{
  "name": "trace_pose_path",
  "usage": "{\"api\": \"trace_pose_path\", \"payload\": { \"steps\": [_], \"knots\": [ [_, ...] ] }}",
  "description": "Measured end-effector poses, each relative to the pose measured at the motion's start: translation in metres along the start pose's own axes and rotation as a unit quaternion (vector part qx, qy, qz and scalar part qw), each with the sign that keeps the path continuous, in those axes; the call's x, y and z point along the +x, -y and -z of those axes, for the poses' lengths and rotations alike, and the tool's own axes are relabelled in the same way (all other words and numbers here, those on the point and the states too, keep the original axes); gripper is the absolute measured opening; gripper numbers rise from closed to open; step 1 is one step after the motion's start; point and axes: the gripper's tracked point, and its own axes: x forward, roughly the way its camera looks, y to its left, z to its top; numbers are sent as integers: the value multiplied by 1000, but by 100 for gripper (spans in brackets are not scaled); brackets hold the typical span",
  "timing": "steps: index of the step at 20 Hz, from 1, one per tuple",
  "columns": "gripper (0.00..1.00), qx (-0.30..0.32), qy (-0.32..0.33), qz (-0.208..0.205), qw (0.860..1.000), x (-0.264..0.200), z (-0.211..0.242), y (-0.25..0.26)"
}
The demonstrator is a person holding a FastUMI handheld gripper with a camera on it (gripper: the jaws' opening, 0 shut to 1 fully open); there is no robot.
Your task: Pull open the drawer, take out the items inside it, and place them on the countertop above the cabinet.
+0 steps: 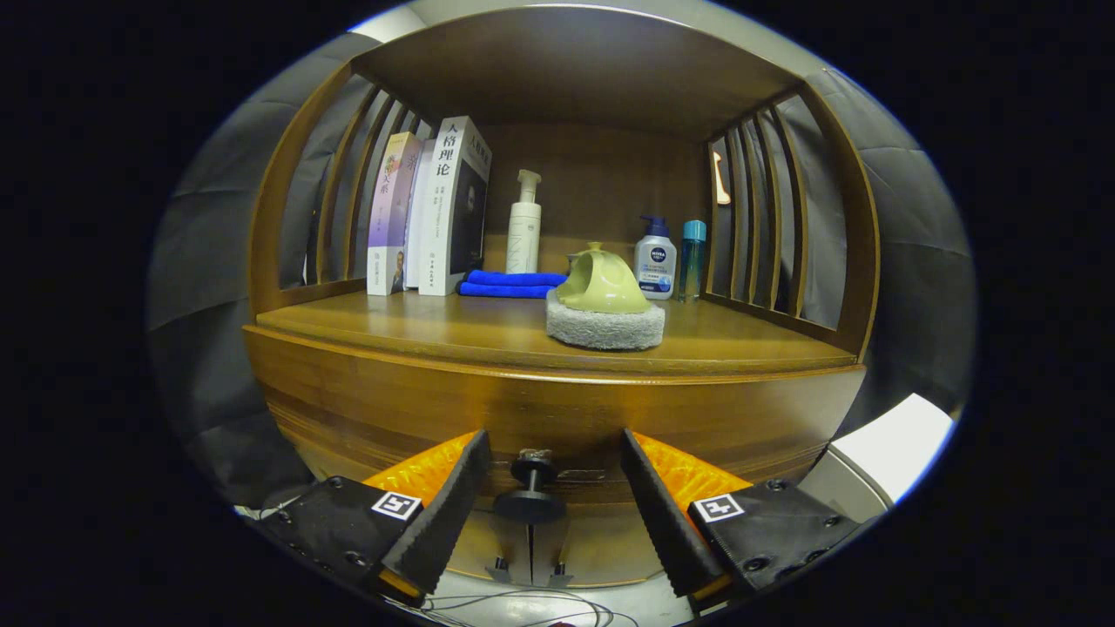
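While fingers flank the knob, all placed from it:
Cabinet (366, 392): behind knob.
Worktop (435, 326): above knob.
Books (431, 209): up left.
Scrubber (604, 305): above, slightly right.
Drawer knob (533, 488): between fingers, untouched.
Fingers (554, 501): spread wide, holding nothing.

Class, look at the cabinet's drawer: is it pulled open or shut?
Shut. The drawer front sits flush under the countertop, no interior showing. Its knob lies between the open gripper fingers, untouched.
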Motion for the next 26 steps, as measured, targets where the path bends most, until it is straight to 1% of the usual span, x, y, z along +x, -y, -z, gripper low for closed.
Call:
{"api": "trace_pose_path", "payload": {
  "steps": [1,4,7,8,12,15,19,22,26],
  "knots": [
    [97,3,13,1,1000,-1,0,-1],
    [97,6,25,1,1000,2,0,-4],
    [97,-5,9,-4,1000,-5,1,-7],
    [97,-10,7,2,1000,-11,-4,-5],
    [97,-14,23,30,999,-54,-36,0],
    [97,2,41,36,999,-93,-68,-2],
    [97,-3,72,61,996,-145,-110,3],
    [97,-2,83,60,995,-171,-133,-5],
    [97,-9,99,55,994,-190,-152,-13]
  ]
}}
